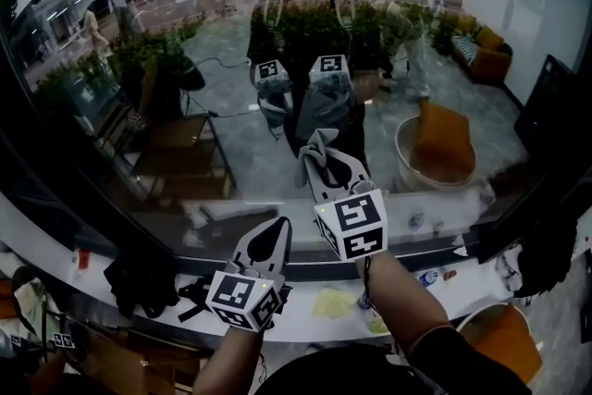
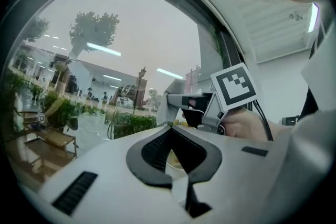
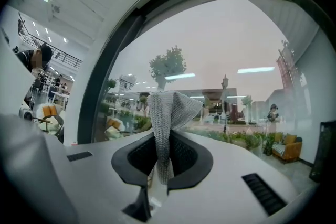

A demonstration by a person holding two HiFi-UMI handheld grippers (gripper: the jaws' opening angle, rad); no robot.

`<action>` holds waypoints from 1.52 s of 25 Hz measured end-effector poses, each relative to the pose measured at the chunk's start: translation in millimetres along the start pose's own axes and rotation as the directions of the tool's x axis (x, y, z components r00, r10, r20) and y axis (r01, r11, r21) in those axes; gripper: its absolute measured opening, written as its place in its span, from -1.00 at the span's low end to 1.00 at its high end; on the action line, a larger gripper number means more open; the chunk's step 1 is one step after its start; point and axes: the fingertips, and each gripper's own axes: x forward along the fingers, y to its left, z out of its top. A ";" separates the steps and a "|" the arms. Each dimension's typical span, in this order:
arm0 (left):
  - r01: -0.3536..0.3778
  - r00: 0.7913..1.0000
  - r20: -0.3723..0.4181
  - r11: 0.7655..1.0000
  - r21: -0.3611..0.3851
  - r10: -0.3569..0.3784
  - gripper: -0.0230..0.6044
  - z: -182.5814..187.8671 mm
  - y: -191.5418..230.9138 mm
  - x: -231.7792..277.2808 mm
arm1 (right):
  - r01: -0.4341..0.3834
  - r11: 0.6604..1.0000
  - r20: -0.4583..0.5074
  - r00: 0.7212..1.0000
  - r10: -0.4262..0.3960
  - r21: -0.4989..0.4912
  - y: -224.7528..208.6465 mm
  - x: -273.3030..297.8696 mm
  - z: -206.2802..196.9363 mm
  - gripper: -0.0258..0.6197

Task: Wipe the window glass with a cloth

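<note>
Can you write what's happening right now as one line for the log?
right gripper: shut on cloth | cloth: held up toward window glass, contact unclear | left gripper: shut, empty

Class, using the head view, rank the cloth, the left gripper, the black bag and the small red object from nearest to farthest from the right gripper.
1. cloth: clamped in the right gripper jaws.
2. left gripper: just lower left.
3. black bag: left, on the ledge.
4. small red object: far left.
</note>
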 end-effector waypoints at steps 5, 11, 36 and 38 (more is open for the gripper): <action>0.033 0.998 0.056 0.999 0.029 -0.035 -0.90 29.8 -10.9 18.7 | 0.021 1.000 0.025 0.999 -0.021 -0.006 -13.1 -3.6 15.9 -0.76; 0.046 0.997 0.059 0.999 0.021 -0.048 -0.90 30.5 -16.8 26.2 | 0.021 1.000 -0.010 1.000 -0.021 0.008 -18.6 3.4 8.1 -0.76; 0.114 0.993 -0.012 0.993 0.028 -0.114 -0.90 12.4 -93.9 80.3 | 0.098 0.995 -0.035 0.995 -0.097 0.026 -120.5 -51.2 -6.5 -0.76; 0.127 0.992 -0.015 0.992 0.028 -0.126 -0.90 12.8 -102.2 84.5 | 0.107 0.994 -0.040 0.994 -0.106 0.025 -128.5 -56.9 -6.3 -0.76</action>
